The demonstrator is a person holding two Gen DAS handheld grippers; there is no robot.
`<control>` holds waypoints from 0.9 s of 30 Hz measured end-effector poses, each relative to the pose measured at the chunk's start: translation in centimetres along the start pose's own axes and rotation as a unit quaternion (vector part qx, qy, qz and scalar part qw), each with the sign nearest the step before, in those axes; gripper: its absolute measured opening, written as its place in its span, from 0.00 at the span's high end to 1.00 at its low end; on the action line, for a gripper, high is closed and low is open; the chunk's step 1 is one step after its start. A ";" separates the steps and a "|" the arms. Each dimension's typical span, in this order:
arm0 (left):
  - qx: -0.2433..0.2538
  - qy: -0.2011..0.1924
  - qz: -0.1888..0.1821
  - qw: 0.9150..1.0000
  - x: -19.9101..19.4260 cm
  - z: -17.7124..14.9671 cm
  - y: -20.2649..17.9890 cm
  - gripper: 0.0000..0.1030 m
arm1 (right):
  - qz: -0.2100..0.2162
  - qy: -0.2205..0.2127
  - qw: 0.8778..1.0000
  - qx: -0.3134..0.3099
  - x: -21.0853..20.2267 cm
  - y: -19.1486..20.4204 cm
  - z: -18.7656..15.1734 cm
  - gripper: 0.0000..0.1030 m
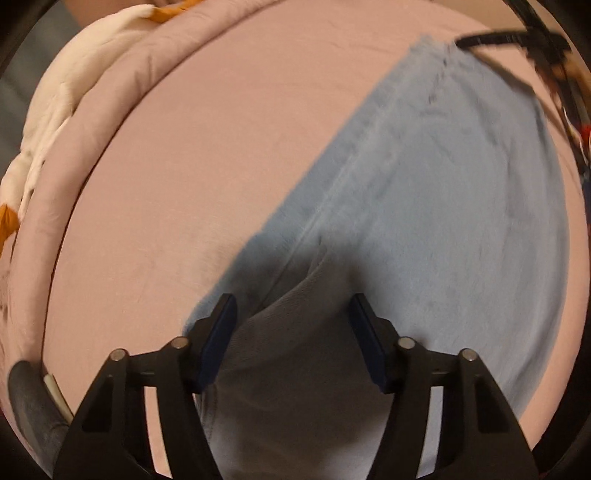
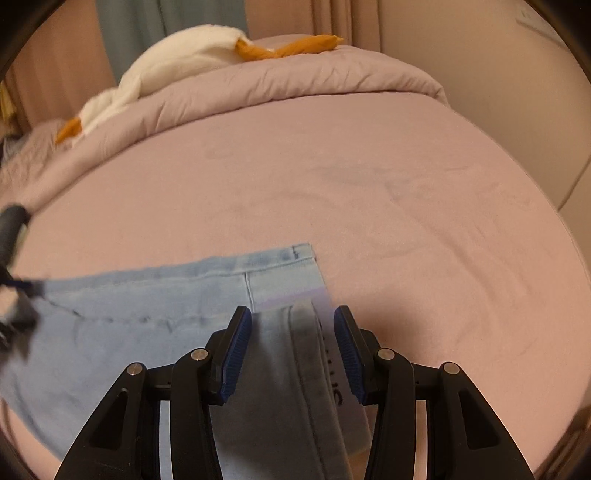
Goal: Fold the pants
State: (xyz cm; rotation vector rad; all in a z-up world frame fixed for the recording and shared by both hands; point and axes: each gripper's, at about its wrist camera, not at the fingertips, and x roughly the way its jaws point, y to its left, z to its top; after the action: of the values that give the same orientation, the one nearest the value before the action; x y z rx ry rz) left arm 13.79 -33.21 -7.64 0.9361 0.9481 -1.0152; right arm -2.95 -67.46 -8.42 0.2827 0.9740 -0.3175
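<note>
Currently both grippers, left gripper (image 1: 291, 314) and right gripper (image 2: 293, 325), are straddling the jeans (image 1: 443, 206) lengthwise, jaws apart, cloth unclamped.

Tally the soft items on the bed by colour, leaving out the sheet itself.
Light blue: 1, the jeans
Pink: 1, the rolled duvet
White and orange: 1, the plush toy lying on the duvet
Total: 3

a home bedroom: pink-sheeted bed (image 2: 332, 177), rolled duvet (image 2: 295, 79), curtains (image 2: 166, 18) behind.
</note>
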 end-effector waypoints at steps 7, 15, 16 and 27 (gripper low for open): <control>0.036 0.004 0.011 0.999 -0.6 -0.7 -1.6 0.84 | -0.009 0.004 0.998 -0.056 0.5 1.4 -0.8 0.87; -0.059 -0.068 0.005 0.996 -3.8 -2.5 0.1 0.88 | -0.028 -0.077 0.992 -0.092 -4.0 3.7 -0.9 0.92; -0.074 -0.074 0.006 0.994 -4.0 -2.6 0.6 0.88 | -0.031 -0.085 0.992 -0.093 -4.3 3.8 -0.3 0.92; -0.169 -0.020 0.100 0.980 0.3 -1.5 4.7 0.89 | -0.104 -0.017 0.990 -0.093 3.9 5.2 2.6 0.92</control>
State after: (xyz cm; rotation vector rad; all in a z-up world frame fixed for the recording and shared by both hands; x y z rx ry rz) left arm 18.02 -30.73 -7.51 0.7064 0.9378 -0.6728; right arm 3.04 -64.15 -9.85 0.0052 0.9937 -0.4180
